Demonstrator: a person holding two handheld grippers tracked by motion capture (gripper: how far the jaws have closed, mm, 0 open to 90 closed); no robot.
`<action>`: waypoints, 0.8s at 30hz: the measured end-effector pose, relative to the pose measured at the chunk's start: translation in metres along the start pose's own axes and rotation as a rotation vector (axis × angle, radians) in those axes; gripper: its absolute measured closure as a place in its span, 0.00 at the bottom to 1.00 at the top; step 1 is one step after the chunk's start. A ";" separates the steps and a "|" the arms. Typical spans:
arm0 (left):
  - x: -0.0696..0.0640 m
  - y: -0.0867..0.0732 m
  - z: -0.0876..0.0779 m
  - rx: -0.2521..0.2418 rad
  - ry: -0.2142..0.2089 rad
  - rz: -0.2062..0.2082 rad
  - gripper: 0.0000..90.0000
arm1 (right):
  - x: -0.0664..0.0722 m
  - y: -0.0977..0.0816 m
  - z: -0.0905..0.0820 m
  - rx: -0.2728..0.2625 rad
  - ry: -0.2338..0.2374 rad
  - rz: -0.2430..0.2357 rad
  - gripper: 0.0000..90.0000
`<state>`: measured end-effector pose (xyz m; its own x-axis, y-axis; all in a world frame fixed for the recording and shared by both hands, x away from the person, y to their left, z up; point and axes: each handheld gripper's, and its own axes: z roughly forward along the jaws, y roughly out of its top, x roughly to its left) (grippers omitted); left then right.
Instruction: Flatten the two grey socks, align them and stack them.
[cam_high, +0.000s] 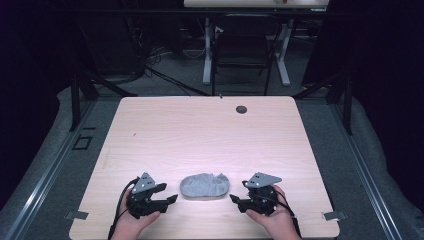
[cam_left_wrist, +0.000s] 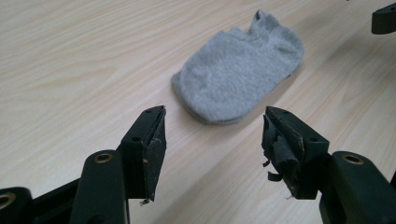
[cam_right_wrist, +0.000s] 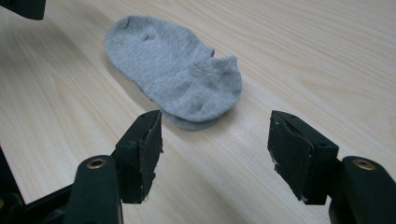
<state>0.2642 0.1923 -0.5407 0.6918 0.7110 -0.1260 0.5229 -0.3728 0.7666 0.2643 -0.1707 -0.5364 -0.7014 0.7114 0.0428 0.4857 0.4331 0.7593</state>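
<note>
A grey ankle sock (cam_high: 204, 185) lies flat on the light wooden table (cam_high: 200, 135) near its front edge, apparently a pair stacked one on the other. My left gripper (cam_high: 172, 199) sits just left of it, open, jaws pointing at the sock's toe end (cam_left_wrist: 219, 81) with nothing between them. My right gripper (cam_high: 233, 198) stands just right of the sock, open and empty too, facing its cuff end (cam_right_wrist: 177, 70). Neither gripper touches the sock. In the left gripper view the gripper (cam_left_wrist: 215, 135) has frayed padding on its right fingertip (cam_left_wrist: 280, 144). The right gripper (cam_right_wrist: 215, 140) has worn pads.
A small dark round grommet (cam_high: 241, 109) sits near the table's far edge. Beyond the table stand a chair (cam_high: 242, 50) and white desk legs (cam_high: 207, 50) on a dark floor. Metal rails (cam_high: 45, 170) run along both sides.
</note>
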 end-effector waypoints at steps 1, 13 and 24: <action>0.000 -0.002 -0.001 -0.001 0.000 -0.003 0.45 | 0.001 -0.004 0.000 0.003 -0.001 0.003 0.39; 0.003 -0.015 0.008 0.036 0.038 0.028 0.45 | 0.008 -0.016 0.012 -0.021 -0.019 -0.062 0.41; -0.002 -0.016 0.017 0.066 0.038 0.065 0.45 | 0.002 -0.024 0.021 0.001 -0.018 -0.043 0.42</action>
<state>0.2631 0.1868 -0.5638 0.7066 0.7057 -0.0528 0.5101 -0.4562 0.7292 0.2623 -0.1678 -0.5680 -0.7123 0.7018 -0.0016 0.4555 0.4641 0.7597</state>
